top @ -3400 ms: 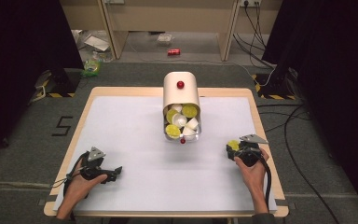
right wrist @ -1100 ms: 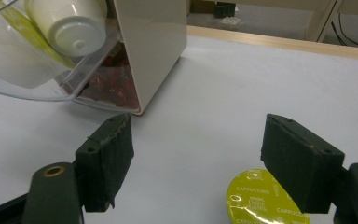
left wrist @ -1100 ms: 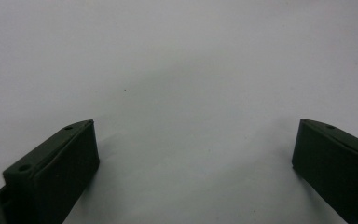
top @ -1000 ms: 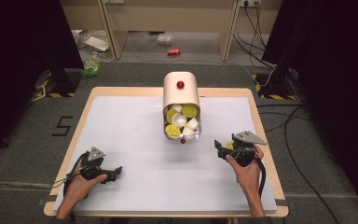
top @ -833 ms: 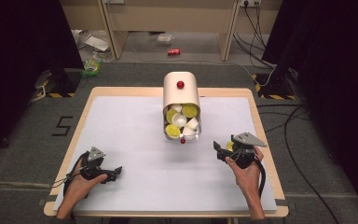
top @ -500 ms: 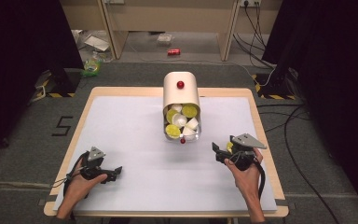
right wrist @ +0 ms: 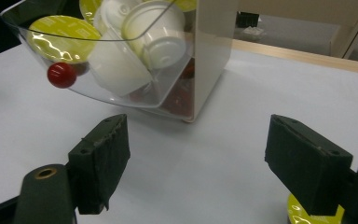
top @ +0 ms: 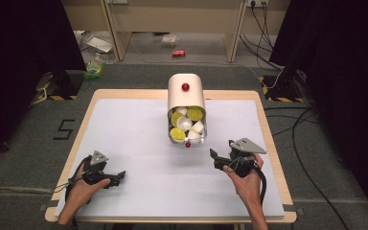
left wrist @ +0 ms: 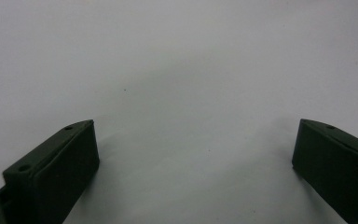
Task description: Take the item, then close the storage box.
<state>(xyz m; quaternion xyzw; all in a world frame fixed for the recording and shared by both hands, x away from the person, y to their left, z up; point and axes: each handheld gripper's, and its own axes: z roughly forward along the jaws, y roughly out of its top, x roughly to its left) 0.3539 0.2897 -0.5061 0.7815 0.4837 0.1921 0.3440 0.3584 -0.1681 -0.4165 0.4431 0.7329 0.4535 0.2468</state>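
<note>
A cream dispenser box [top: 186, 93] with a red knob stands at the table's middle back. Its clear drawer [top: 187, 127] is tipped open toward me and holds several white capsules with yellow lids [right wrist: 63, 32]. My right gripper [top: 215, 159] sits right of the drawer's front, pointing left. Its jaws have just been opening, and in the right gripper view my right gripper [right wrist: 198, 126] stands open with nothing between the pads. One yellow-lidded capsule [right wrist: 303, 215] lies on the table, partly hidden by the right-hand jaw. My left gripper [top: 120, 175] rests open at the front left, jaws wide over bare table [left wrist: 193, 128].
The white table top [top: 134, 139] has a wooden rim. The drawer's small red knob [right wrist: 61, 74] hangs just ahead of my right gripper's left-hand jaw. Cables and dark floor surround the table.
My right gripper has shifted left toward the drawer front and its jaws stand wider. The yellow capsule seen at its tips earlier is out of them. The left hand has stayed still.
</note>
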